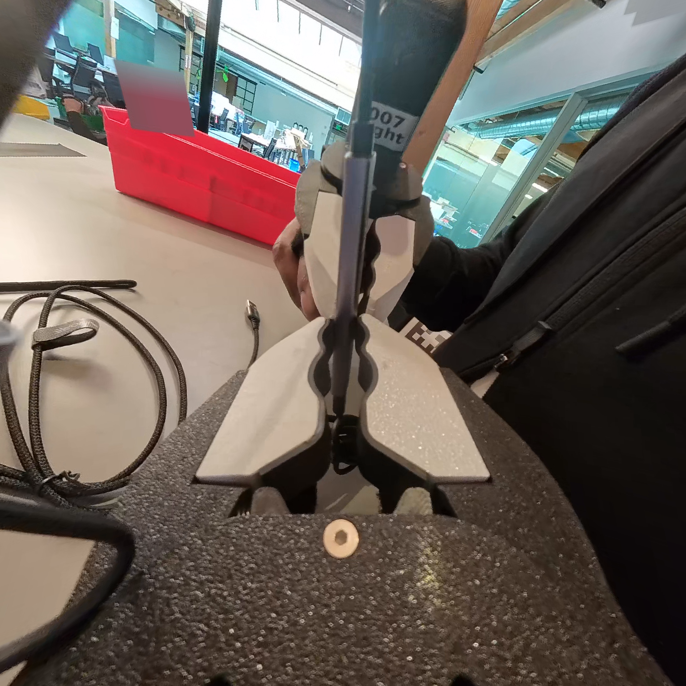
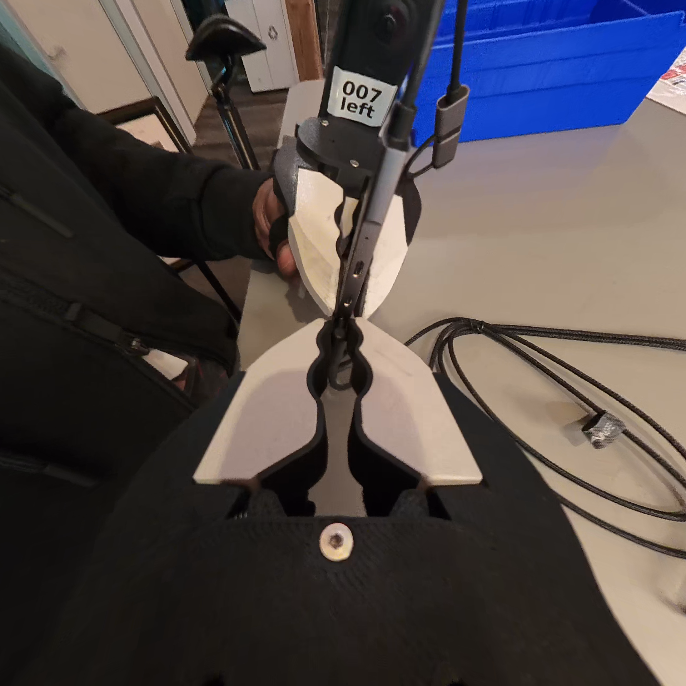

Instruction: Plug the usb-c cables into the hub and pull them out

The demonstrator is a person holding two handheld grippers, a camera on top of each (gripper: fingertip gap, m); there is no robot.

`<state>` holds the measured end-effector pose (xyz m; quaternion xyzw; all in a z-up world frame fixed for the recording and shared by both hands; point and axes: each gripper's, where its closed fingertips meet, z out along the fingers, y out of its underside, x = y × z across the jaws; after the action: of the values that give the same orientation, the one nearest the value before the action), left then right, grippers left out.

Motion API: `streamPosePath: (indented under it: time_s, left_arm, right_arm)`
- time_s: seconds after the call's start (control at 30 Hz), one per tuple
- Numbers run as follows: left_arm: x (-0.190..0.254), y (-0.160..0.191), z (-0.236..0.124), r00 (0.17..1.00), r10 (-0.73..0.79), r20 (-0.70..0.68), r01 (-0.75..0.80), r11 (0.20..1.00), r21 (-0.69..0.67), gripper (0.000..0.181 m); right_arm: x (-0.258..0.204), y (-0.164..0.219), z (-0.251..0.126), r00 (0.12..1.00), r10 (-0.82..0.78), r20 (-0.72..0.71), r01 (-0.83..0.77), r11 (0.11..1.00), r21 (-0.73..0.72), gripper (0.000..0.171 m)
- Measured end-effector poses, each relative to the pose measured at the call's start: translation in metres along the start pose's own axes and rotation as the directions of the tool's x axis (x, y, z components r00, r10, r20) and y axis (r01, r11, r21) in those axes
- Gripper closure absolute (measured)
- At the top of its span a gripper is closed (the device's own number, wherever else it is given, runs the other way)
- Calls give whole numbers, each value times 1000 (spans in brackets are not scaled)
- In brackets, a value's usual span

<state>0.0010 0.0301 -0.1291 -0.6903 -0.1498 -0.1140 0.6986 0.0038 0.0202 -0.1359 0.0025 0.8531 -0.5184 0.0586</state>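
A slim grey hub (image 2: 371, 222) is held off the table between the two grippers, which meet tip to tip. My left gripper (image 1: 343, 334) is shut on the hub (image 1: 350, 260), seen edge-on with its lead rising from the far end. Small ports show along the hub's edge in the right wrist view. My right gripper (image 2: 339, 328) is shut on a small black USB-C plug (image 2: 338, 336) at the hub's near end, and a thin black lead loops below it. A loose braided USB-C cable (image 1: 92, 371) lies coiled on the table, its plug (image 1: 251, 310) free.
The pale table (image 2: 519, 222) carries the cable coil (image 2: 557, 371) with a grey strap (image 2: 603, 430). A red bin (image 1: 193, 178) and a blue bin (image 2: 557, 63) stand at the back. A grey adapter (image 2: 451, 122) dangles by the hub. A person's black jacket (image 1: 594, 334) is close. Less than 4 cm separates the two grippers' tips.
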Motion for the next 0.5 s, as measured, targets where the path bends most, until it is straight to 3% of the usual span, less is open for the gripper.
streamPosePath:
  time_s: [0.2, 0.5]
  left_arm:
    - [22, 8, 17, 996, 69, 50, -66, 996, -54, 170]
    - [30, 6, 31, 989, 135, 53, -128, 985, -115, 170]
  right_arm:
    - [-20, 8, -17, 998, 51, 39, -53, 996, 71, 163]
    - [-27, 11, -35, 995, 59, 75, -63, 996, 55, 163]
